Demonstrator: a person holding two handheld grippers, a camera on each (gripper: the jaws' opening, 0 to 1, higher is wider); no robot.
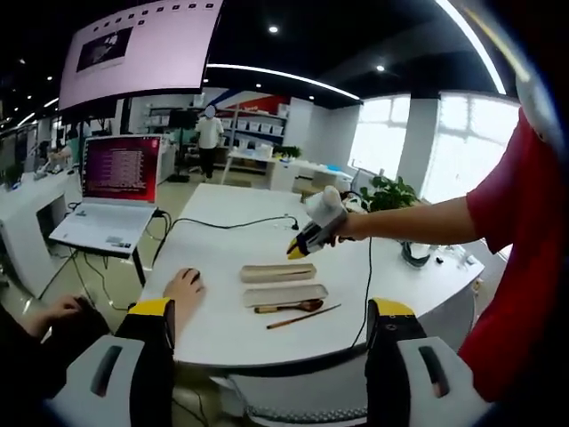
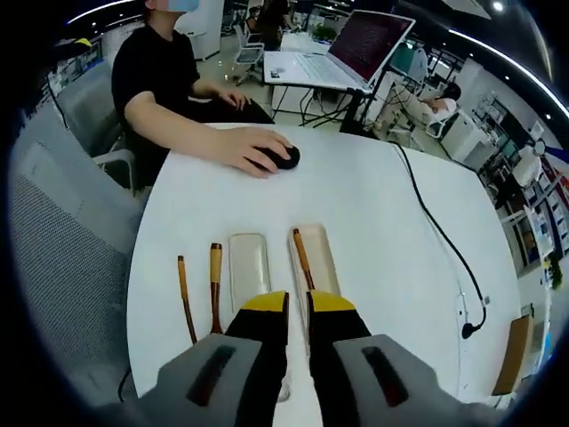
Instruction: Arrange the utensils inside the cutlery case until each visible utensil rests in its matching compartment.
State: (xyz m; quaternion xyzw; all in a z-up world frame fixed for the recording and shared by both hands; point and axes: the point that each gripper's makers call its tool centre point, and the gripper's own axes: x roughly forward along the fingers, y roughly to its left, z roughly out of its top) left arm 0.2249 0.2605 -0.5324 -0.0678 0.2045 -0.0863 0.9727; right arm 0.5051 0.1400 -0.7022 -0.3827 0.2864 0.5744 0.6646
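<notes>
Above white table [image 1: 222, 329], left gripper [image 1: 269, 325] fingers apart, right gripper [image 2: 298, 302] nearly closed over case [image 2: 313, 258].

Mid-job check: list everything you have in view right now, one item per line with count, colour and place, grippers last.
Cutlery case: 1, beige, on the table ahead of the right gripper, a brown utensil in it.
Case lid: 1, beige, beside the case.
Loose utensils: 2, brown, on the table beside the lid.
Table: 1, white, round.
Cable: 1, black, across the table.
Mouse: 1, black, under a seated person's hand.
Laptop: 1, white, on a side stand.
Left gripper: 1, yellow-tipped, jaws wide apart, off the table's near edge.
Right gripper: 1, yellow-tipped, jaws nearly together, at the case's near end.
</notes>
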